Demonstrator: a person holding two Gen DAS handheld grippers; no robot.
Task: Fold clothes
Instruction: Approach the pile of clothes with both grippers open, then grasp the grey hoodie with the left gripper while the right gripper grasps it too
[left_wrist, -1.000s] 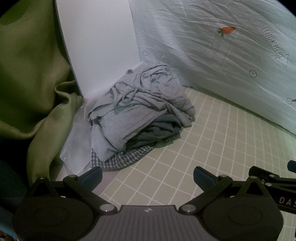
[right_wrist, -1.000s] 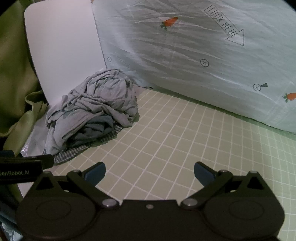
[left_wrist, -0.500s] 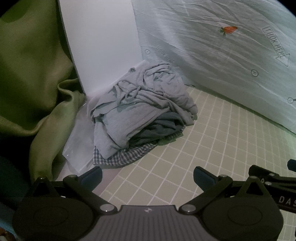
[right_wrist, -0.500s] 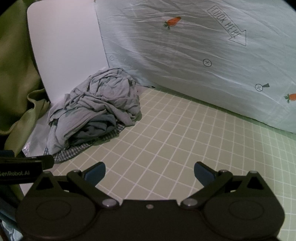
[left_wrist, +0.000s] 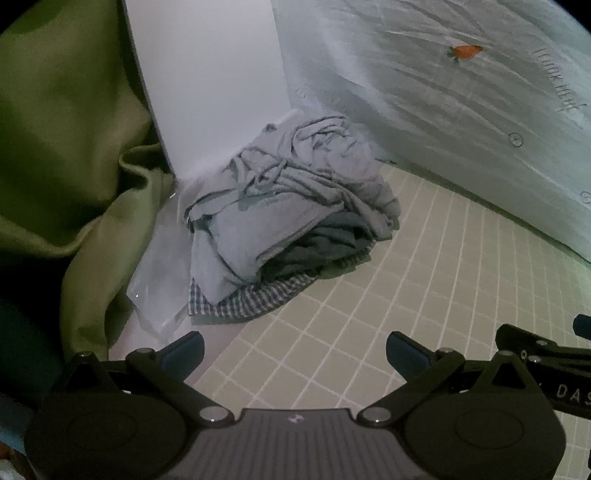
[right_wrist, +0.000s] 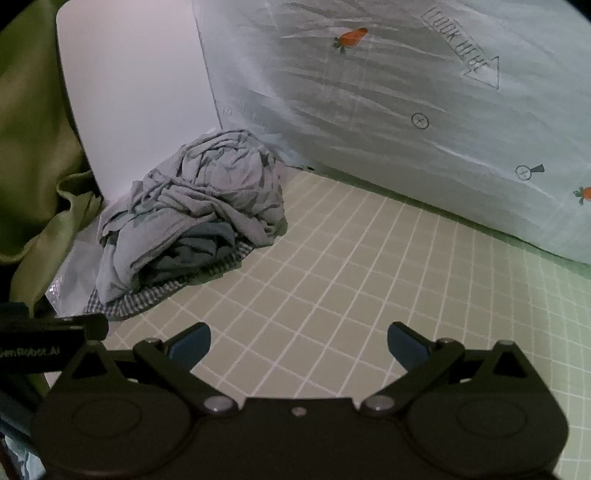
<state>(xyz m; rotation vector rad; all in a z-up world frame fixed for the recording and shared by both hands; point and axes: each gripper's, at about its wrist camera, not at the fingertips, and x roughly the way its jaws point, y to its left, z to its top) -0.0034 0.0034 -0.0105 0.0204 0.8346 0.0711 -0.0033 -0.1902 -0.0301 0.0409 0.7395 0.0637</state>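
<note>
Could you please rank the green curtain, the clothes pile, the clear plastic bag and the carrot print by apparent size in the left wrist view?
1. green curtain, though it is nearer the camera
2. clothes pile
3. clear plastic bag, partly hidden under the pile
4. carrot print

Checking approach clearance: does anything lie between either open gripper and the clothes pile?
Nothing visible does. Only bare gridded mat separates the left gripper and right gripper, both open and empty, from the clothes pile, which sits in the corner.
</note>
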